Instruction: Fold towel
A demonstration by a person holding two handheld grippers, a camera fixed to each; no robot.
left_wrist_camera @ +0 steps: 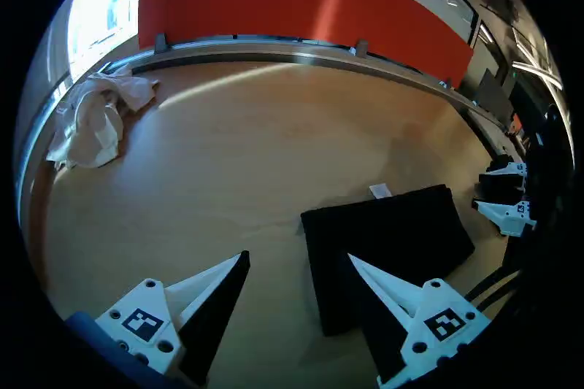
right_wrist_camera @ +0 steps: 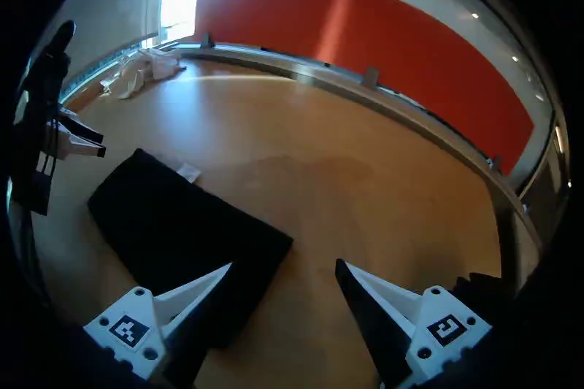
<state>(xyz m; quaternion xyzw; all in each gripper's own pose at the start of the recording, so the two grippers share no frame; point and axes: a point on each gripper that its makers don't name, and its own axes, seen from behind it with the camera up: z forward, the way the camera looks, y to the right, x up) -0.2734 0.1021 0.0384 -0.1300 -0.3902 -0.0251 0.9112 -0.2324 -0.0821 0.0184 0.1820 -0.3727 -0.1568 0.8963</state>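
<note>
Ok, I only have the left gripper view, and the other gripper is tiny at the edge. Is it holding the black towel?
Observer: No. In the right gripper view the right gripper is open with nothing between its fingers. One finger lines up over the near corner of the black towel, the other over bare table.
Operator: And where does my gripper sit, seen from there?
Observer: The left gripper is off the towel's far corner, near the white tag, with a gap to the cloth.
</note>
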